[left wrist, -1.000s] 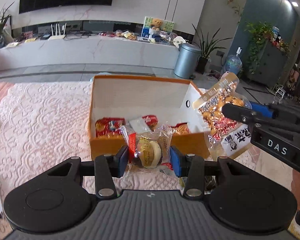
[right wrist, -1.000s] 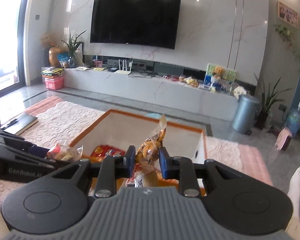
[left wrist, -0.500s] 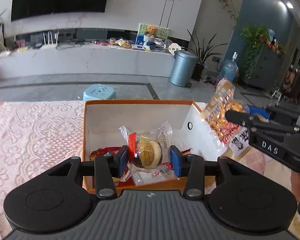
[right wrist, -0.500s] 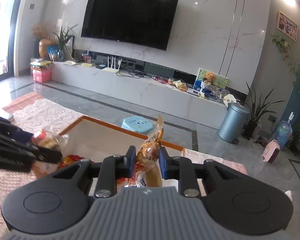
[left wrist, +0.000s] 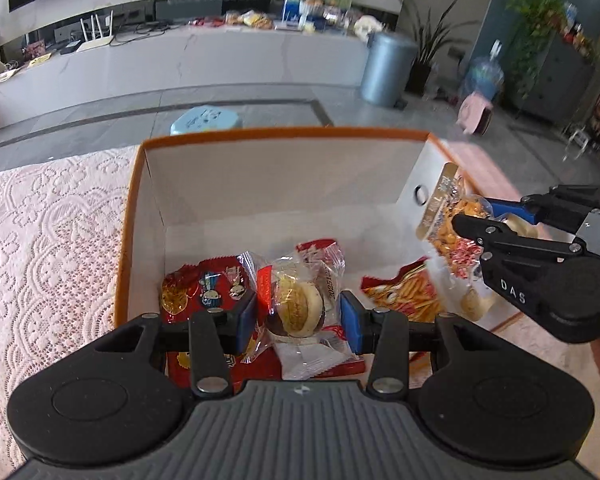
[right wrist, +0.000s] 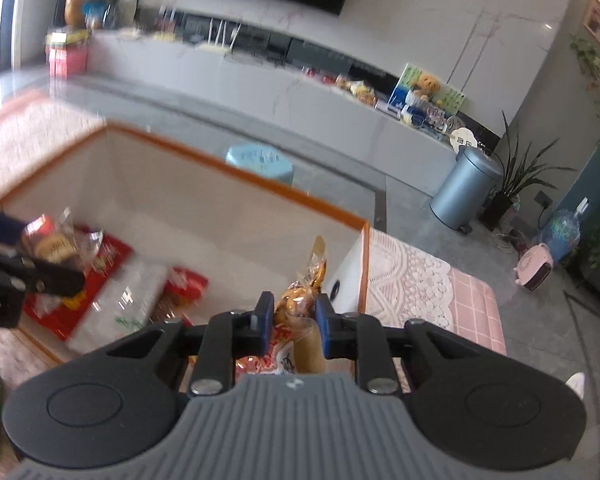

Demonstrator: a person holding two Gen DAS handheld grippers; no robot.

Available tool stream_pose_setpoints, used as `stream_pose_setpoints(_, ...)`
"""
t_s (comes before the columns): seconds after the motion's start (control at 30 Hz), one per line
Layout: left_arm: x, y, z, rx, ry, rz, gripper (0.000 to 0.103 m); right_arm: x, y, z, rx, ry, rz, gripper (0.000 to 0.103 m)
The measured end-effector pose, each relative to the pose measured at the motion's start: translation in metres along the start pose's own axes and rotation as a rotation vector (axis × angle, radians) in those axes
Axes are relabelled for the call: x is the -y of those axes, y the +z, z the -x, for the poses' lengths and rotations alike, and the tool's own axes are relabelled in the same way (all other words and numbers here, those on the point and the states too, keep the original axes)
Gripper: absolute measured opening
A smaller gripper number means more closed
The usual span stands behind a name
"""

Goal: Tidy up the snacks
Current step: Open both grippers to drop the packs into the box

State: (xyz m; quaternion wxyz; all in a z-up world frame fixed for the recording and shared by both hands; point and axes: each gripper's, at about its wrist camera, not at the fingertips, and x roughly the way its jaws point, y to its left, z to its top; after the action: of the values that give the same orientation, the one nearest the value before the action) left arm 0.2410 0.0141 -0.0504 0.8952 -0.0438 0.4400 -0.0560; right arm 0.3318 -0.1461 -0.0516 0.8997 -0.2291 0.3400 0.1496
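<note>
Left fingers: the blue pads (left wrist: 247, 320) are clamped on a clear-wrapped round pastry (left wrist: 298, 310), one pad on each side of the wrapper.
Left gripper (left wrist: 299, 321): held above the near edge of the box interior; also visible at 9 o'clock in the right wrist view (right wrist: 52, 276).
Wrapped pastry: suspended between the pads, over the snacks on the box floor; whether it touches them cannot be determined.
Right fingers: the blue pads (right wrist: 265, 322) are closed on a clear bag of orange-yellow snacks (right wrist: 300, 304), with the sealed top of the bag standing upright beyond the fingertips.
Right gripper (right wrist: 292, 322): positioned over the right end of the box; seen at 3 o'clock in the left wrist view (left wrist: 484, 218).
Snack bag: in the left wrist view (left wrist: 444, 220) it hangs inside the box, near the right wall with the round finger hole.
Box (left wrist: 284, 136): orange rim, white interior, open top, standing on the desk.
Box contents: a red cartoon-print packet (left wrist: 204, 288) at 9 o'clock of the pastry; a red packet of fries-shaped snacks (left wrist: 404, 292) at 3 o'clock; both lie on the box floor.
Desk (left wrist: 48, 240): covered with a pink lace cloth.
Background: a blue stool (left wrist: 206, 118) beyond the box at 12 o'clock; a grey pedal bin (left wrist: 388, 68) at 1 o'clock.
</note>
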Motion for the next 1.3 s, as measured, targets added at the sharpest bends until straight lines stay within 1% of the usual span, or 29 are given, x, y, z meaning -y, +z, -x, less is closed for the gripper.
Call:
stream_pose_setpoints(0.13,0.002,0.002,-0.01,-0.036,0.018,-0.008,0.05,-0.006,-0.004,-0.021,-0.052,-0.027,0.074,0.018)
stream_pose_setpoints(0.33,0.003,0.003,-0.02,-0.075,0.021,-0.014,0.05,-0.01,-0.01,-0.045,-0.143,-0.033,0.099,0.018)
stream_pose_setpoints(0.5,0.008,0.006,-0.026,-0.098,-0.002,-0.025,0.05,-0.015,-0.009,-0.044,-0.146,-0.034,0.139,0.019)
stream_pose_setpoints(0.63,0.013,0.006,-0.032,-0.122,0.005,-0.034,0.05,-0.018,-0.007,-0.044,-0.163,-0.042,0.163,0.019)
stream_pose_setpoints(0.73,0.01,0.007,-0.034,-0.138,0.007,-0.017,0.05,-0.015,-0.007,-0.043,-0.164,-0.048,0.15,0.019)
stream_pose_setpoints(0.87,0.011,0.008,-0.038,-0.144,0.018,-0.024,0.051,-0.012,-0.009,-0.041,-0.154,-0.07,0.138,0.022)
stream_pose_setpoints(1.0,0.006,0.007,-0.039,-0.142,0.048,-0.002,0.051,-0.012,-0.009,-0.036,-0.137,-0.07,0.132,0.027)
stream_pose_setpoints(1.03,0.005,0.007,-0.04,-0.144,0.05,0.001,0.051,-0.012,-0.009,-0.034,-0.13,-0.068,0.131,0.03)
stream_pose_setpoints(1.13,0.005,0.007,-0.041,-0.151,0.059,-0.004,0.052,-0.013,-0.009,-0.028,-0.104,-0.072,0.137,0.034)
stream_pose_setpoints(1.23,0.006,0.007,-0.043,-0.163,0.092,-0.009,0.055,-0.016,-0.009,-0.024,-0.079,-0.091,0.147,0.041)
stream_pose_setpoints(1.3,0.004,0.006,-0.044,-0.174,0.098,0.0,0.057,-0.017,-0.009,-0.022,-0.07,-0.09,0.144,0.045)
